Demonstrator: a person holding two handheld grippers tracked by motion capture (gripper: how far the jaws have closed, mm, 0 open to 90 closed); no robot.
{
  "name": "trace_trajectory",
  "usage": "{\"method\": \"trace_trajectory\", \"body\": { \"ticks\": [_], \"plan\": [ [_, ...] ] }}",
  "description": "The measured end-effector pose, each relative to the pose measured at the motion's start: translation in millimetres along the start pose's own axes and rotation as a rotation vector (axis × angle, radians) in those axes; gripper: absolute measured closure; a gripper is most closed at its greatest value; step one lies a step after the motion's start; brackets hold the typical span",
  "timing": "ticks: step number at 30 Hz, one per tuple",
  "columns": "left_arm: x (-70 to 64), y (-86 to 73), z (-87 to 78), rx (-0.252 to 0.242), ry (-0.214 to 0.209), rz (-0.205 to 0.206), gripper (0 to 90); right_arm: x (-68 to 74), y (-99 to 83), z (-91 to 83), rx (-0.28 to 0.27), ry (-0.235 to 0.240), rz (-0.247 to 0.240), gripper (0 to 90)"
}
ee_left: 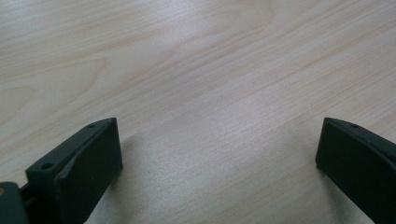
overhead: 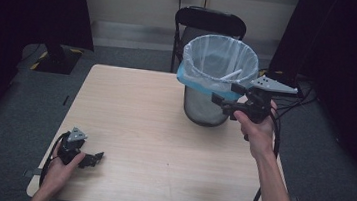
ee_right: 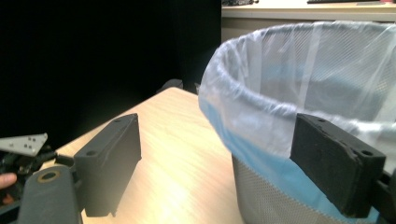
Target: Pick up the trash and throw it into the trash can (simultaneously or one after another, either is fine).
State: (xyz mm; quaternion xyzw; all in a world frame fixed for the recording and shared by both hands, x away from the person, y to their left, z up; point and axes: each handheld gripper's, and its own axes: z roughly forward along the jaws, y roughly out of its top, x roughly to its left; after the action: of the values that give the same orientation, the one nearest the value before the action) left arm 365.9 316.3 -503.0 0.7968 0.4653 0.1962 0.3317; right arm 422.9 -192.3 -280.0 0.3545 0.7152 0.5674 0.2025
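The right gripper (ee_right: pixel 215 163), jaws wide and empty, sits beside the lined bin (ee_right: pixel 299 93); high view shows a white strip (overhead: pixel 230 76) inside. The left gripper (ee_left: pixel 219 168) gapes over bare table (ee_left: pixel 196 70).

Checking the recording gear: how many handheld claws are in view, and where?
2. The left claw rests low on the table near its front left corner, open. The right claw is held up, open, beside the lined bin's rim.

Bin at the far right of the bench, one claw beside it, the other near the front left.

The mesh metal waste bin with a clear plastic liner (overhead: pixel 217 79) stands on the pale wooden bench (overhead: pixel 153 128), before a black folding chair (overhead: pixel 209 23); the right claw (overhead: pixel 227 98) hovers at its right side, the left claw (overhead: pixel 94 158) rests well apart.
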Motion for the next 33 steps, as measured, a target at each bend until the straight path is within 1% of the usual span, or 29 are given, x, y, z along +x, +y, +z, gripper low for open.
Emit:
{"method": "trace_trajectory", "body": {
  "ticks": [1, 2, 3, 4, 5, 7, 8, 9, 12, 13, 14, 16, 17, 18, 21, 22, 25, 26, 27, 29, 30, 31, 33],
  "plan": [
    [0.0, 0.1, 0.0, 0.001, 0.0, 0.0, 0.0, 2.1, -5.3, 0.6, 0.016, 0.001, -0.007, 15.0],
    [0.0, 0.1, 0.0, 0.001, 0.0, 0.0, 0.0, 2.1, -5.3, 0.6, 0.016, 0.001, -0.007, 15.0],
    [0.0, 0.1, 0.0, 0.001, 0.0, 0.0, 0.0, 2.9, -12.4, 0.8, 0.034, 0.011, 0.002, 14.4],
    [0.0, 0.1, -0.1, 0.001, 0.0, 0.0, 0.0, 2.9, -16.9, 0.9, 0.036, 0.01, 0.002, 14.4],
    [0.0, 0.1, -0.1, 0.001, 0.0, 0.0, 0.0, 2.9, -16.9, 0.9, 0.036, 0.01, 0.002, 14.4],
    [0.0, 0.1, 0.0, 0.001, 0.0, 0.0, 0.0, 3.4, -26.6, 1.8, 0.052, 0.006, 0.0, 14.4],
    [0.0, 0.1, -0.1, 0.001, 0.0, 0.0, 0.0, 4.3, -36.2, 1.9, 0.069, 0.005, 0.004, 14.4],
    [0.0, 0.1, 0.0, 0.0, 0.0, 0.0, 0.0, 4.3, -36.2, 1.9, 0.069, 0.005, 0.004, 14.4],
    [0.0, 0.1, 0.0, 0.001, 0.0, 0.0, 0.0, 5.0, -49.1, 1.2, 0.086, 0.007, 0.012, 14.4],
    [-0.1, 0.0, 0.0, 0.0, 0.0, -0.001, 0.0, 4.8, -57.1, 0.2, 0.097, 0.006, 0.02, 14.3],
    [0.0, 0.1, 0.0, 0.001, 0.0, 0.0, 0.0, 4.8, -57.1, 0.2, 0.097, 0.006, 0.02, 14.3],
    [-0.1, 0.1, 0.0, 0.0, 0.0, -0.001, 0.0, 4.3, -65.6, 0.1, 0.112, -0.001, 0.027, 14.3],
    [0.0, 0.0, 0.0, 0.001, 0.0, 0.0, 0.0, 3.6, -75.0, 0.4, 0.13, -0.007, 0.034, 14.3],
    [0.0, 0.0, 0.0, 0.001, 0.0, 0.0, 0.0, 3.6, -75.0, 0.4, 0.13, -0.007, 0.034, 14.3],
    [0.0, 0.0, 0.0, 0.001, 0.0, 0.0, 0.0, 1.0, -90.5, 3.5, 0.154, -0.024, 0.047, 14.4],
    [-0.2, 0.0, 0.1, -0.001, -0.001, -0.003, 0.0, 0.4, -95.7, 4.9, 0.172, -0.03, 0.052, 14.4],
    [0.0, 0.0, 0.0, 0.0, 0.0, 0.0, 0.0, -0.2, -109.8, 6.9, 0.198, -0.031, 0.063, 14.4],
    [-0.1, 0.0, 0.0, 0.0, 0.0, -0.001, 0.0, -0.4, -118.2, 7.3, 0.21, -0.031, 0.071, 14.5],
    [0.0, 0.0, 0.0, 0.0, 0.0, -0.001, 0.0, -0.4, -118.2, 7.3, 0.21, -0.031, 0.071, 14.5],
    [0.0, 0.0, 0.0, 0.0, 0.0, 0.0, 0.0, -1.6, -126.1, 7.1, 0.235, -0.039, 0.069, 14.5],
    [0.0, 0.0, 0.0, 0.0, 0.0, 0.0, 0.0, -4.5, -134.4, 5.6, 0.258, -0.053, 0.076, 14.5],
    [0.0, 0.1, 0.0, 0.001, 0.0, 0.0, 0.0, -4.5, -134.4, 5.6, 0.258, -0.053, 0.076, 14.5],
    [-0.2, 0.0, 0.1, -0.001, -0.001, -0.003, 0.0, -8.0, -142.4, 2.7, 0.283, -0.068, 0.084, 14.5]
  ]
}}
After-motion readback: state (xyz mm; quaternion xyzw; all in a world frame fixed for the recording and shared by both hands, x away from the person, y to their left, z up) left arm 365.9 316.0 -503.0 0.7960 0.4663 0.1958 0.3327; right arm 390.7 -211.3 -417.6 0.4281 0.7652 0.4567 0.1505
